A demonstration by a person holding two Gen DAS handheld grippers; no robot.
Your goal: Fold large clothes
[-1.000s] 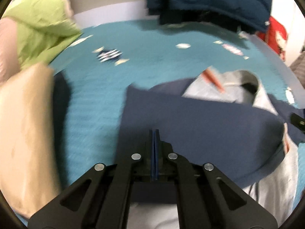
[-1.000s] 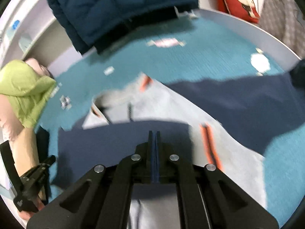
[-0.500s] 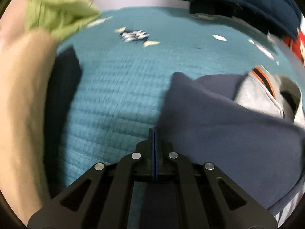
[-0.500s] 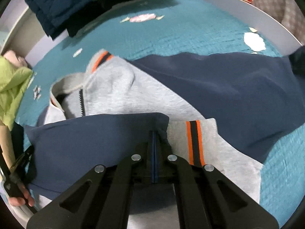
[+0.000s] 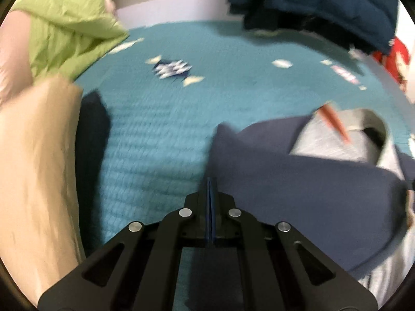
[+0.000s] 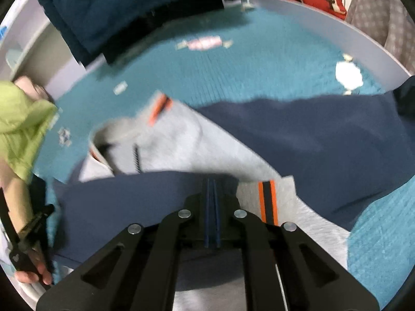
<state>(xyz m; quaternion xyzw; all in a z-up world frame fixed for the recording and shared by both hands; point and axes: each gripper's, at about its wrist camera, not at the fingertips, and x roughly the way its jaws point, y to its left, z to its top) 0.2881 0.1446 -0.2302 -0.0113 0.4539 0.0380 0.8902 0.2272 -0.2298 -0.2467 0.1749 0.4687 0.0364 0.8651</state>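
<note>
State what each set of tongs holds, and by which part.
Both hold the navy-and-grey sweatshirt by its folded-over navy edge: left tongs at one corner, right tongs, now opening, at the other.

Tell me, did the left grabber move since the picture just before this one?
Yes. The left gripper slid sideways: the white-and-navy pattern on the teal bedspread now sits lower and further right in its view, and more of the grey-and-navy jacket shows.
</note>
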